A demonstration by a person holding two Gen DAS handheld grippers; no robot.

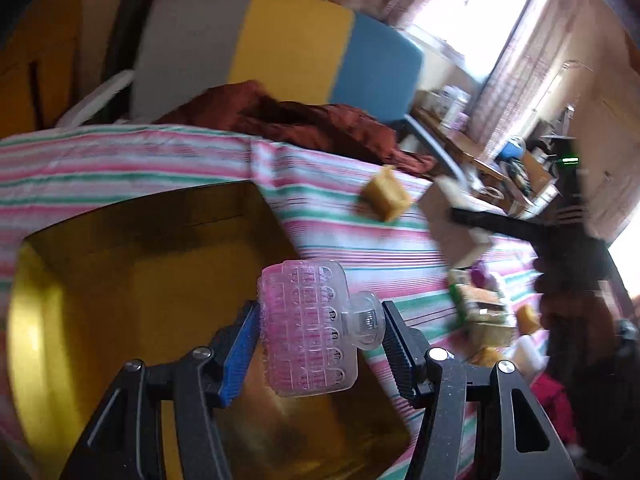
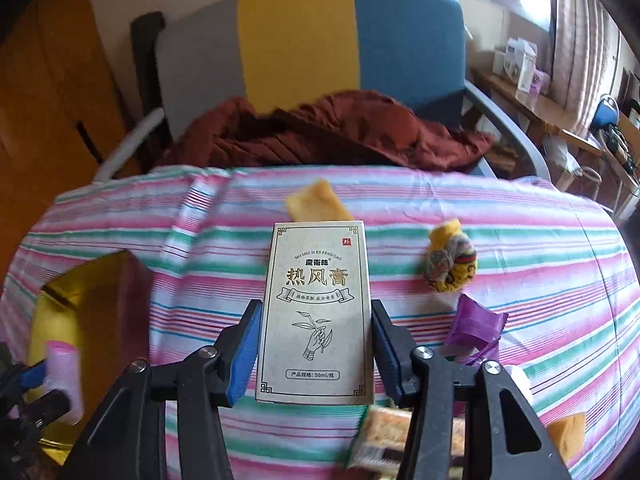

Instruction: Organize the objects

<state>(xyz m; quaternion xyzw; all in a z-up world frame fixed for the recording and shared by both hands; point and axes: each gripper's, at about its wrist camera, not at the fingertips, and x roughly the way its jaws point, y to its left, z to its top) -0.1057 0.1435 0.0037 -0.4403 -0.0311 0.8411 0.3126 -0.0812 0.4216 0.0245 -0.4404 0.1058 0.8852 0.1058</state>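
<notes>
My left gripper [image 1: 318, 338] is shut on a clear pink hair roller clip [image 1: 310, 328] and holds it above the open gold box [image 1: 120, 300]. My right gripper [image 2: 314, 350] is shut on a pale gold carton with Chinese print [image 2: 316, 312], held upright above the striped cloth [image 2: 540, 280]. In the right wrist view the gold box [image 2: 92, 280] is at the left, with the left gripper and its pink clip [image 2: 64, 372] beside it.
On the cloth lie a yellow sponge block [image 2: 316, 202], a small knitted pouch [image 2: 452, 264], a purple packet [image 2: 476, 328], a snack pack [image 2: 384, 440] and another yellow block [image 2: 568, 436]. A chair with a red-brown garment [image 2: 340, 132] stands behind.
</notes>
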